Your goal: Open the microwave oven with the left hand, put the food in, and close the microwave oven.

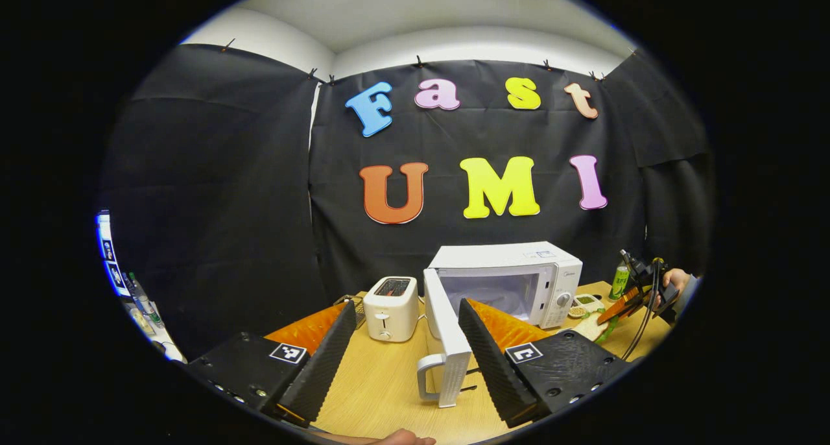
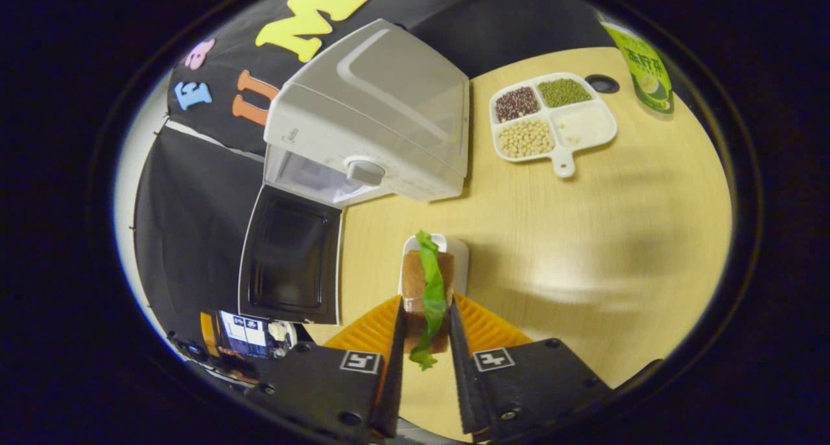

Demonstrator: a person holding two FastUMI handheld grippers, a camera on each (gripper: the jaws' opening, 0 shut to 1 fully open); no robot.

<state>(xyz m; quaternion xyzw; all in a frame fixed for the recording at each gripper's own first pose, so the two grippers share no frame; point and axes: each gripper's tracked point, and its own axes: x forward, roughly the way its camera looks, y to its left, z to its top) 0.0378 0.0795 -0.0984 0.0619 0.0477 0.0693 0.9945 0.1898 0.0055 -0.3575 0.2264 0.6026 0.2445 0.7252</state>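
The left gripper view looks level across the desk [image 1: 389, 380] toward the microwave [image 1: 512, 279] from some way off; the right gripper view looks down from above; both share the microwave.

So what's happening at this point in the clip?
The white microwave oven on the wooden table already stands with its door swung wide open. The left gripper is open and holds nothing. The right gripper is shut on the food, a brown sandwich with a green leaf, held above a small white dish, not yet inside the oven.
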